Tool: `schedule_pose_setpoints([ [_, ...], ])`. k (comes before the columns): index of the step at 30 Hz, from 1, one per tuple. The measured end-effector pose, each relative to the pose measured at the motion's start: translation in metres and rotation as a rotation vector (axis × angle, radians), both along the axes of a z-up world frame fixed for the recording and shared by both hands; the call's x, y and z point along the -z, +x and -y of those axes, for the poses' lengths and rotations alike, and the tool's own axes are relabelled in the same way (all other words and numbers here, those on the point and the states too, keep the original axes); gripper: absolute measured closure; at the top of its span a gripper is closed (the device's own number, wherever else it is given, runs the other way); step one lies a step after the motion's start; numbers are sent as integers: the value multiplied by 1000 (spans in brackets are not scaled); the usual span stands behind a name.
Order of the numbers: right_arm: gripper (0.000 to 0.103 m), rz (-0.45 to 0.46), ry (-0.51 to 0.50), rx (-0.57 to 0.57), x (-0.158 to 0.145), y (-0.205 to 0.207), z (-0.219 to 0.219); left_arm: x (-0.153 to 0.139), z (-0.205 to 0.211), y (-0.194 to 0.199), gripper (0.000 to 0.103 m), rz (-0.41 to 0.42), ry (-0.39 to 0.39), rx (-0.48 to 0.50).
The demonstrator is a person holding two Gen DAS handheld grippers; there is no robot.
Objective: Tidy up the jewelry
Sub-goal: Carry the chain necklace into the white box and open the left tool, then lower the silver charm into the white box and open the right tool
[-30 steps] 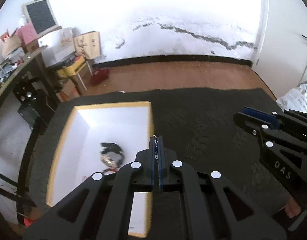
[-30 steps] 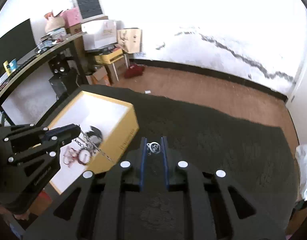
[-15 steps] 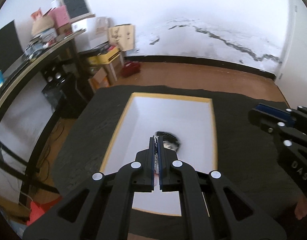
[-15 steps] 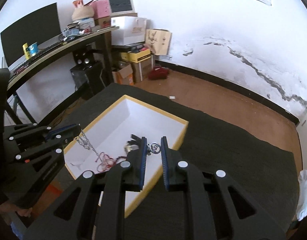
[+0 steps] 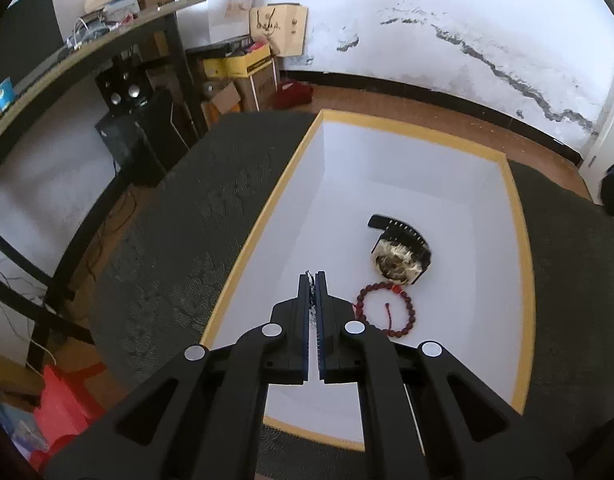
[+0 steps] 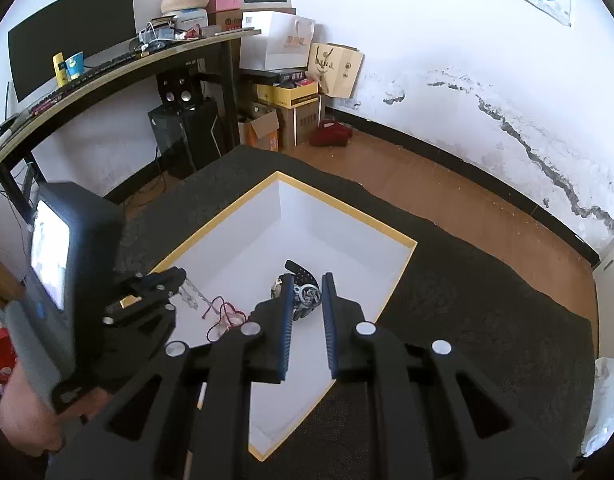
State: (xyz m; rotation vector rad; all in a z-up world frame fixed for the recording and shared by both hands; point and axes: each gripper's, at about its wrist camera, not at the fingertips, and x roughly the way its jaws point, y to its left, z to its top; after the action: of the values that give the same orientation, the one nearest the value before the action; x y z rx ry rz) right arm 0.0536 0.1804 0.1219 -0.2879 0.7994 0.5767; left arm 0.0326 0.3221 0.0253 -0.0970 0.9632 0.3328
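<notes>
chain: thin silver chain (image 6: 190, 295), pinched in left gripper (image 5: 315, 280), dangling over the near-left part of the box; only a sliver shows between the tips in left wrist view
ring: small silver piece (image 6: 307, 296) sitting between the fingers of right gripper (image 6: 307, 280); looks like a ring or charm, too small to tell which; cannot tell if it's touching a pad or already free
box: white box, yellow rim (image 5: 267, 216), on dark cloth; both grippers are over it
already in box: gold-faced watch with black strap (image 5: 397, 256), red bead bracelet (image 5: 383, 308) just beside it, toward the near end
left gripper state: fingers pressed nearly together, clamped on the chain
right gripper state: jaws spread, clear gap either side of the ring, no visible grip on it
step: drop-off stage, both pieces being put in the box; ring seems at the release point, chain not yet let go
next move: judged, left opens so the chain falls on bare white floor left of the bracelet; lower first so it piles up and doesn't drape over the rim
risk: chain could tangle with the bracelet cord or snag on a pad
cloth: dark textured cover (image 5: 179, 240), nothing loose seen on it in these views
</notes>
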Motion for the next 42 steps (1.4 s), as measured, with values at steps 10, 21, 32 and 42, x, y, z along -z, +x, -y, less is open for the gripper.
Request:
schedule_pose_setpoints([
  [10, 88, -3, -20, 23, 7, 8, 3, 2, 3, 3, 100, 20, -12, -3],
  [21, 88, -3, -18, 23, 8, 6, 3, -11, 15, -4, 6, 56, 46, 7],
  [32, 88, -19, -25, 15, 13, 13, -8, -14, 14, -9, 6, 58, 24, 13],
  [42, 88, -118, -49, 14, 57, 47, -36, -6, 4, -22, 6, 50, 33, 9],
])
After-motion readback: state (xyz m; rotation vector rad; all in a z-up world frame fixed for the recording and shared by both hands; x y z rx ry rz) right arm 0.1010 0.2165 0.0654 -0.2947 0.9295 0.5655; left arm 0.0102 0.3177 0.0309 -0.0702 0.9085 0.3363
